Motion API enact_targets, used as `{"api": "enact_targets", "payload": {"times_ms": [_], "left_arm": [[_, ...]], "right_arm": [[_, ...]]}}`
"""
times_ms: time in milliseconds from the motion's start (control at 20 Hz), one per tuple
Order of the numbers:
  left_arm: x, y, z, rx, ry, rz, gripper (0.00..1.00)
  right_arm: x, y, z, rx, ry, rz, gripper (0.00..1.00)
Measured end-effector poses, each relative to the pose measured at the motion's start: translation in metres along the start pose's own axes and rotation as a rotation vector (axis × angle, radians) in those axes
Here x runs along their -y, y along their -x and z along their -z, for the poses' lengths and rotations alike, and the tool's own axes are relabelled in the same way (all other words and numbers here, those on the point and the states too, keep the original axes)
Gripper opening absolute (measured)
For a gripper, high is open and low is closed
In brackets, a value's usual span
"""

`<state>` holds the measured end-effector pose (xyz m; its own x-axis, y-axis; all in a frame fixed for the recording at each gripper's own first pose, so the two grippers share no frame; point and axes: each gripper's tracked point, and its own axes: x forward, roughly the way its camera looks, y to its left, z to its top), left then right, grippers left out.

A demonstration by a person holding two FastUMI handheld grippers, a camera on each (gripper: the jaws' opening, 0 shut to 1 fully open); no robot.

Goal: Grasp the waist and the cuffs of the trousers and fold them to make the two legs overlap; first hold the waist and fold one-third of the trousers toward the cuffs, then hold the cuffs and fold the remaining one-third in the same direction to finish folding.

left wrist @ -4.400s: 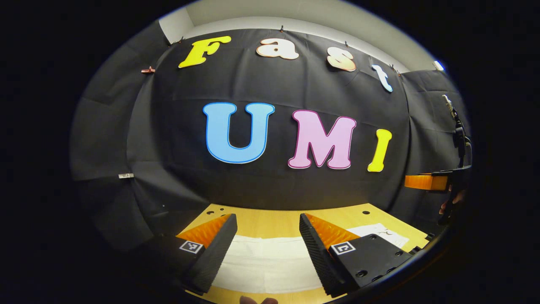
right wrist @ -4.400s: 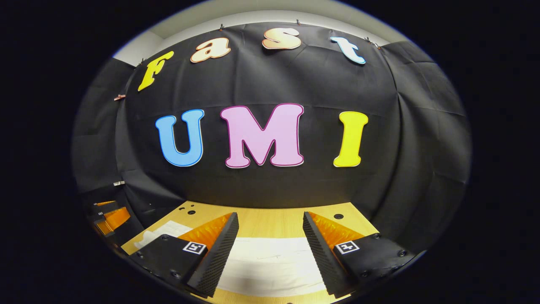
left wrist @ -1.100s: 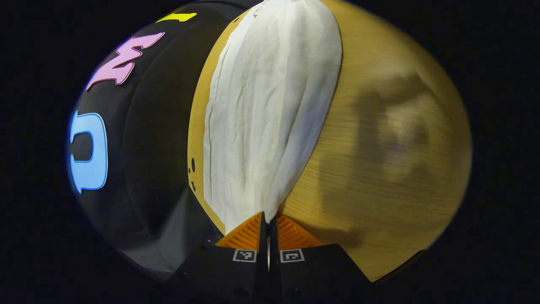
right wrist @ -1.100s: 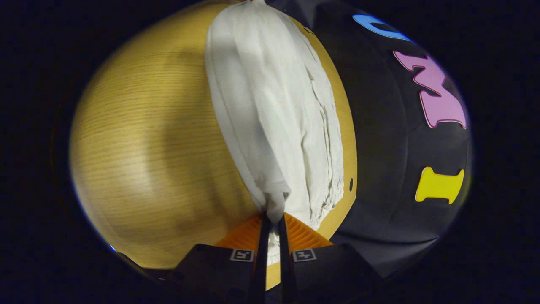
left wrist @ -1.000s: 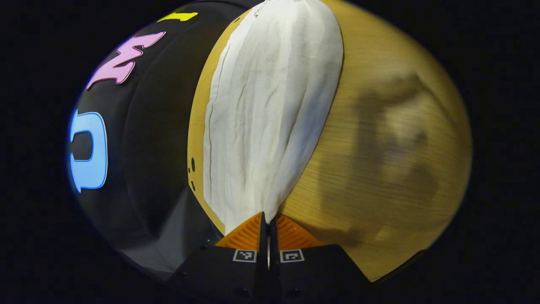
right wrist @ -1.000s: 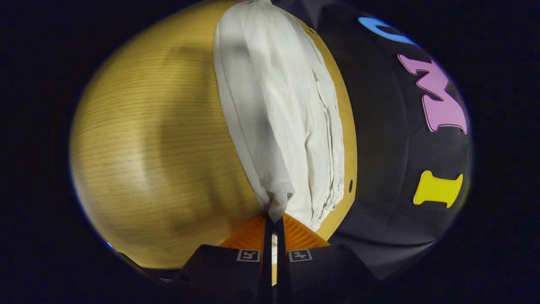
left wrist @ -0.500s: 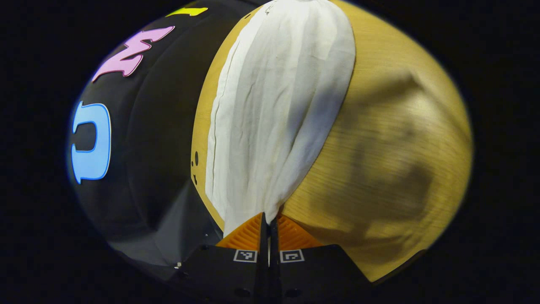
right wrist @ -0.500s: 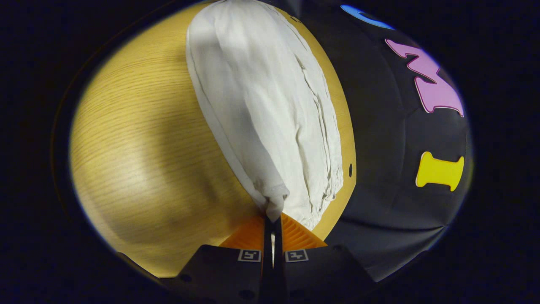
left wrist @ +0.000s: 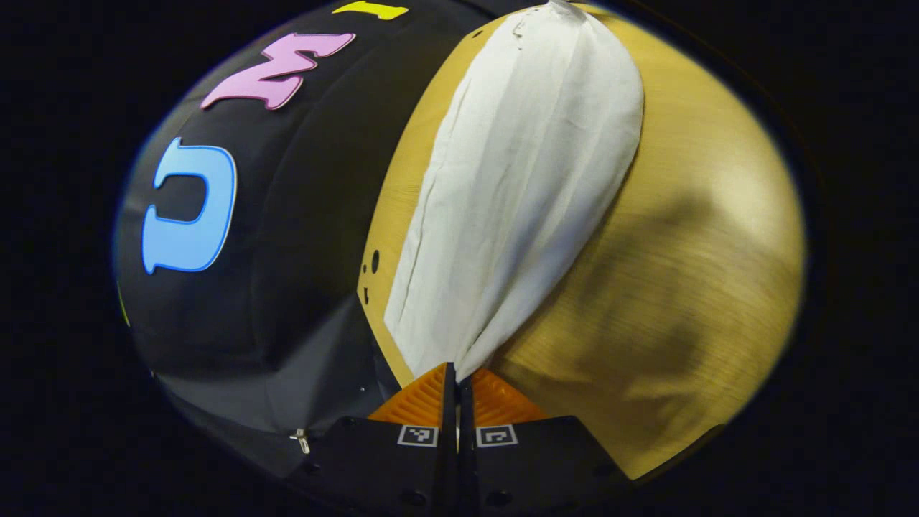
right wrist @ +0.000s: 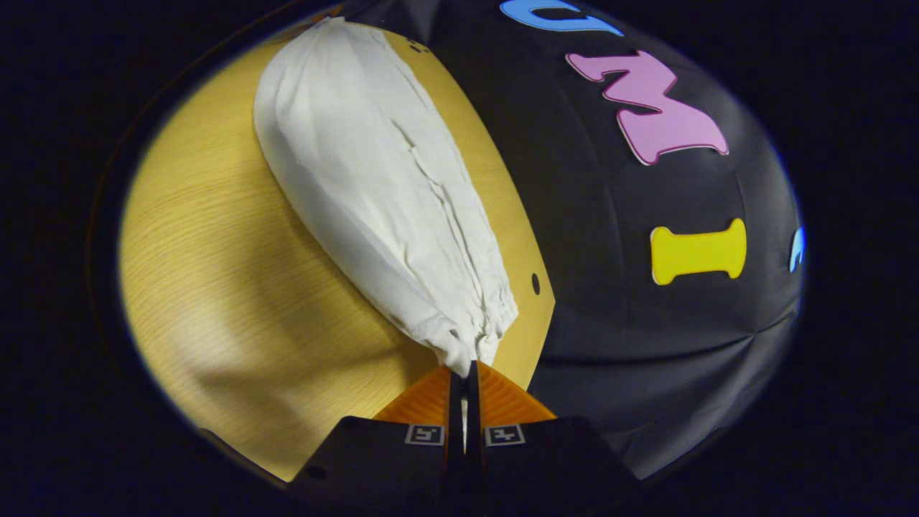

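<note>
**Trousers pinched at both ends, lengthwise fold in hand**

Trousers (left wrist: 517, 208) of white cloth lie stretched along the far side of the wooden table (left wrist: 689, 287), close to the black booth wall (left wrist: 301, 237). In the left gripper view the fabric narrows to a point and runs straight into the left gripper (left wrist: 457, 377), whose jaws are pressed together on that end of the cloth. In the right gripper view the same garment (right wrist: 380, 187) tapers down to a gathered, ruffled end, apparently the elastic waist, and this sits clamped between the closed jaws of the right gripper (right wrist: 467, 373).

Judging by the task, this looks like the first step: bringing one leg over the other so the two overlap. Whether the legs already lie fully one on top of the other cannot be told; the cloth reads as a single long band with creases along its length.

Next, the held edge likely needs to be laid flat and aligned, both grippers released, and the waist regripped for the one-third fold toward the cuffs.

Both grippers are held low near the table (right wrist: 215, 237), each rolled on its side and aimed along the garment toward the opposite end.
</note>
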<state>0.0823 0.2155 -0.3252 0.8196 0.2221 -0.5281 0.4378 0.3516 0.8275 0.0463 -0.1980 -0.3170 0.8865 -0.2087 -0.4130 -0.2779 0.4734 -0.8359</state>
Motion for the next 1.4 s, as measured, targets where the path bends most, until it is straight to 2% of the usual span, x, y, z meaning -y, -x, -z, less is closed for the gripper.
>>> {"api": "enact_targets", "payload": {"times_ms": [350, 650, 750, 850, 900, 950, 1050, 1100, 1150, 1200, 1400], "left_arm": [[-0.048, -0.007, -0.02, 0.0, 0.214, -0.069, 0.05], [-0.073, -0.036, -0.041, -0.025, 0.345, -0.104, 0.05], [-0.079, -0.052, -0.046, -0.047, 0.395, -0.111, 0.05], [-0.085, -0.066, -0.051, -0.057, 0.407, -0.12, 0.05], [-0.087, -0.073, -0.053, -0.061, 0.406, -0.124, 0.05], [-0.089, -0.078, -0.056, -0.066, 0.405, -0.129, 0.05], [-0.089, -0.091, -0.061, -0.073, 0.4, -0.122, 0.05], [-0.089, -0.097, -0.063, -0.077, 0.388, -0.12, 0.05], [-0.089, -0.103, -0.066, -0.078, 0.373, -0.116, 0.05], [-0.088, -0.108, -0.066, -0.081, 0.355, -0.116, 0.05], [-0.082, -0.125, -0.071, -0.086, 0.31, -0.107, 0.05]], "right_arm": [[0.044, -0.014, -0.014, -0.011, -0.188, 0.095, 0.06], [0.063, -0.044, -0.029, -0.03, -0.318, 0.125, 0.05], [0.063, -0.058, -0.028, -0.049, -0.371, 0.113, 0.05], [0.064, -0.069, -0.032, -0.054, -0.408, 0.113, 0.05], [0.064, -0.076, -0.033, -0.06, -0.421, 0.111, 0.1], [0.064, -0.088, -0.036, -0.064, -0.434, 0.107, 0.05], [0.065, -0.104, -0.038, -0.071, -0.453, 0.103, 0.05], [0.063, -0.111, -0.038, -0.075, -0.458, 0.096, 0.1], [0.062, -0.119, -0.037, -0.079, -0.457, 0.091, 0.1], [0.061, -0.126, -0.038, -0.084, -0.449, 0.085, 0.05], [0.053, -0.152, -0.036, -0.098, -0.436, 0.064, 0.05]]}}
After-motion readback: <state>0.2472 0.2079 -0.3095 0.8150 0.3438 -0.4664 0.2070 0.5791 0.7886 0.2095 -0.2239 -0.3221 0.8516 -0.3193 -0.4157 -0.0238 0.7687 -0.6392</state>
